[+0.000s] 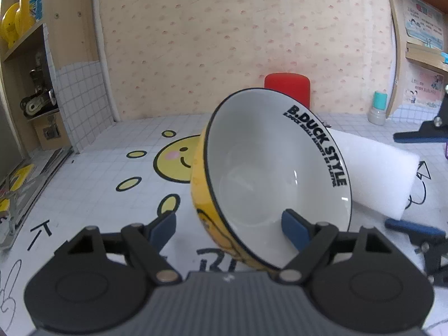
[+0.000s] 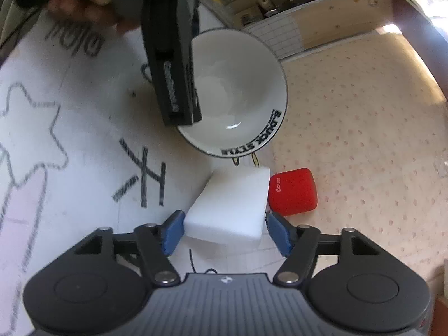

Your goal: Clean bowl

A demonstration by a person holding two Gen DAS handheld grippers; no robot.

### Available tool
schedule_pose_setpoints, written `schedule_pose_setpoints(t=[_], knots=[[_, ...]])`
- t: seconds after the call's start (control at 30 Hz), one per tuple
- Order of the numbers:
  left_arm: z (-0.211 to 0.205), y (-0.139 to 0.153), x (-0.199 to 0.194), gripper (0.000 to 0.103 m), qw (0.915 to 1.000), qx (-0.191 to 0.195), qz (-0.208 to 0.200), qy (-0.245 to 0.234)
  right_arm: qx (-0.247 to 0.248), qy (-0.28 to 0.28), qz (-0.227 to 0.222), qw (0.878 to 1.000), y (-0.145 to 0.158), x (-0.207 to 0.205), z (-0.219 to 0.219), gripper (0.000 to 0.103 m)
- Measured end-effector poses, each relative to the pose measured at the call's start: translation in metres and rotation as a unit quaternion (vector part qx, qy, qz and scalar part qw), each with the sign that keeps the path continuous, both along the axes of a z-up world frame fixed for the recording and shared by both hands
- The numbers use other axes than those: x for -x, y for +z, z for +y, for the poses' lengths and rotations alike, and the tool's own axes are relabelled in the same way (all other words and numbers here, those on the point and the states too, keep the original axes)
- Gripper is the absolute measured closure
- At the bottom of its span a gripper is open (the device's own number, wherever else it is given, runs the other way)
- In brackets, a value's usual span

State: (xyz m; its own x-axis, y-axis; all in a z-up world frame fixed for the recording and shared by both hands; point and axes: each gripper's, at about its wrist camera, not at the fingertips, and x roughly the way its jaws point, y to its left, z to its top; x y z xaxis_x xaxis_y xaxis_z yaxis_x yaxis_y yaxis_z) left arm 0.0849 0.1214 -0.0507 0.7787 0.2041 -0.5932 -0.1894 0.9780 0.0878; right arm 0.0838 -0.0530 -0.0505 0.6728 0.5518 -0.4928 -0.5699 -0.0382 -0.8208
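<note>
Two hand-held grippers work over a white table mat printed with cartoon drawings and a smiling yellow sun. Our left gripper holds a bowl, yellow outside and white inside, with a thin black rim and the words "B.DUCK STYLE" printed inside. One blue pad sits inside the bowl and the other is outside, with the wall between them; the bowl is tipped on its side so its opening faces the right wrist camera. We cannot tell whether its lower edge touches the mat.

Our right gripper is spread wide around a white sponge block lying on the mat, a blue pad just beside each side. We cannot tell whether the pads touch it. A red cylinder-shaped object lies just beside the sponge, near the pink dotted wall. Wooden shelves stand at the mat's far corner.
</note>
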Motion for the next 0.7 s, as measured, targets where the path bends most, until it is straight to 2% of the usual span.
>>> schedule_pose_setpoints(t=[0.27, 0.3, 0.37, 0.43, 0.5, 0.57, 0.67, 0.7], knots=[[0.004, -0.001, 0.0, 0.02, 0.9999, 0.011, -0.003, -0.005, -0.036, -0.012, 0.037, 0.999, 0.001, 0.009, -0.001, 0.033], [0.004, -0.001, 0.0, 0.02, 0.9999, 0.012, -0.003, -0.005, -0.043, -0.017, 0.046, 0.998, 0.002, 0.008, -0.001, 0.032], [0.003, -0.001, 0.0, 0.02, 0.9999, 0.013, -0.004, -0.004, -0.069, -0.039, 0.077, 0.994, 0.007, 0.002, -0.003, 0.021], [0.004, 0.0, 0.001, 0.02, 0.9999, 0.014, -0.004, -0.004, -0.133, -0.101, 0.169, 0.971, 0.016, -0.016, -0.009, 0.016], [0.005, 0.0, 0.001, 0.02, 0.9998, 0.018, -0.004, -0.005, -0.185, -0.148, 0.251, 0.938, 0.022, -0.032, -0.017, 0.01], [0.006, -0.001, 0.0, 0.02, 0.9997, 0.023, -0.004, -0.006, -0.221, -0.179, 0.325, 0.902, 0.021, -0.047, -0.025, 0.009], [0.009, -0.001, 0.0, 0.02, 0.9994, 0.033, -0.003, -0.007, -0.278, -0.221, 0.387, 0.851, 0.017, -0.06, -0.039, 0.008], [0.01, -0.001, -0.001, 0.02, 0.9993, 0.036, -0.002, -0.008, -0.299, -0.233, 0.387, 0.841, 0.017, -0.061, -0.042, 0.008]])
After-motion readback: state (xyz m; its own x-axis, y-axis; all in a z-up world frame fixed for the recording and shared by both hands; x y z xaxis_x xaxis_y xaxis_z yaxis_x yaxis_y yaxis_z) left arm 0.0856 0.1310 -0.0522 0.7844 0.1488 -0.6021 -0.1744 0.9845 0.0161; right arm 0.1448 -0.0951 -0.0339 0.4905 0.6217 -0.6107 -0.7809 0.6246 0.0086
